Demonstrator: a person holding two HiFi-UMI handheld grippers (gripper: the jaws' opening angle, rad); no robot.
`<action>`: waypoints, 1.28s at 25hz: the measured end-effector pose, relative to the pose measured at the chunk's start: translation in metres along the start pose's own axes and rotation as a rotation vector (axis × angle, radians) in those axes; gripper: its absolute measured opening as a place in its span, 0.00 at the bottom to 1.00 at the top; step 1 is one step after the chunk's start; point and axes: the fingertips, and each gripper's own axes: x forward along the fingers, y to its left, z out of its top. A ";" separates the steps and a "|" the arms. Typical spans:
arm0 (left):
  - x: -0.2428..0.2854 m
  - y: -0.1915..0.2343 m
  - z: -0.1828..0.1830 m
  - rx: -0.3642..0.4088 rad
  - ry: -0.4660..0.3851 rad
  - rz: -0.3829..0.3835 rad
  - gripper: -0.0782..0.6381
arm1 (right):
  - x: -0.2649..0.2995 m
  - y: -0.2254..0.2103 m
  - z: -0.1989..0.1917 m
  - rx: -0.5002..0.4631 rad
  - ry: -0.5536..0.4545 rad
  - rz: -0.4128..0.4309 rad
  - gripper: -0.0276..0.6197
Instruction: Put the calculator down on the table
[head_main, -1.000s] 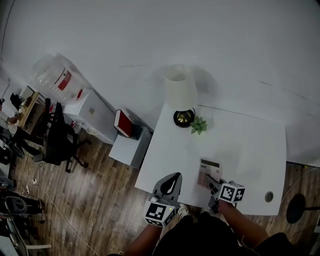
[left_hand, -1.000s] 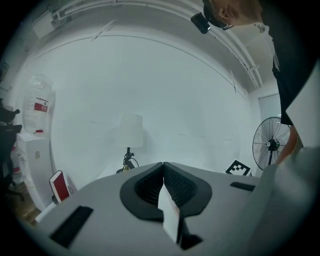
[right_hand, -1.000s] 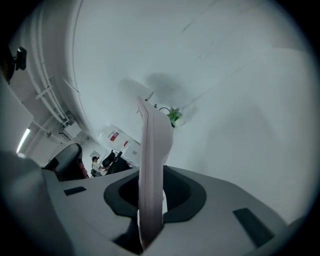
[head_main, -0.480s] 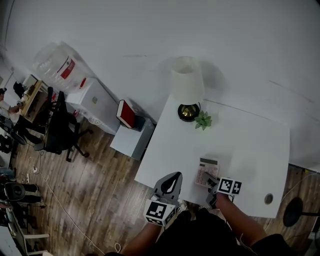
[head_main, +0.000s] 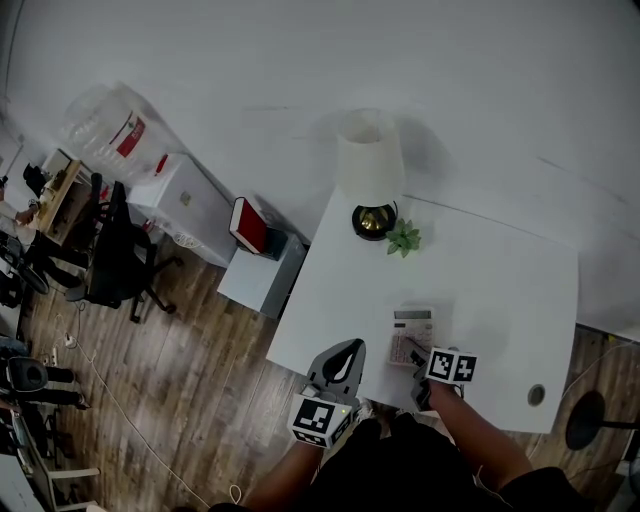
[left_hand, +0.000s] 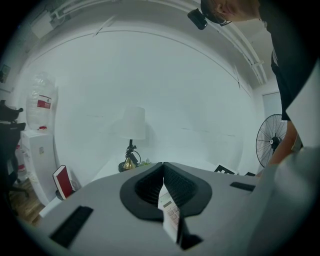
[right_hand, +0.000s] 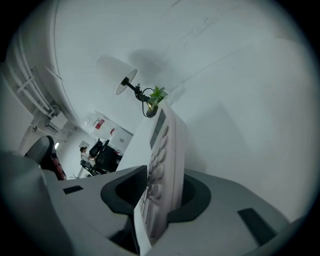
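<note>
Has the right gripper (head_main: 418, 352) astride the near end of the calculator (head_main: 411, 335), seemingly flat on the table (head_main: 500, 290) by its front edge, with jaws just eased apart and slack round it, long axis in line with them toward the lamp (head_main: 370, 170), so calls for a straight draw back.

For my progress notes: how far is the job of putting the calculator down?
Done: the calculator seems to rest on the table, near its front edge. In hand: the right tongs have just been opening, with the calculator between them. To do: pull the tongs clear.
</note>
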 end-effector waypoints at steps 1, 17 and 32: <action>0.000 0.000 -0.001 0.003 0.003 0.000 0.14 | -0.001 -0.003 0.001 -0.025 0.004 -0.020 0.28; 0.002 -0.007 -0.005 -0.027 0.020 -0.020 0.14 | -0.018 -0.030 0.013 -0.335 0.022 -0.269 0.54; 0.000 -0.011 -0.009 -0.048 0.000 -0.033 0.14 | -0.021 -0.045 0.015 -0.359 0.005 -0.340 0.60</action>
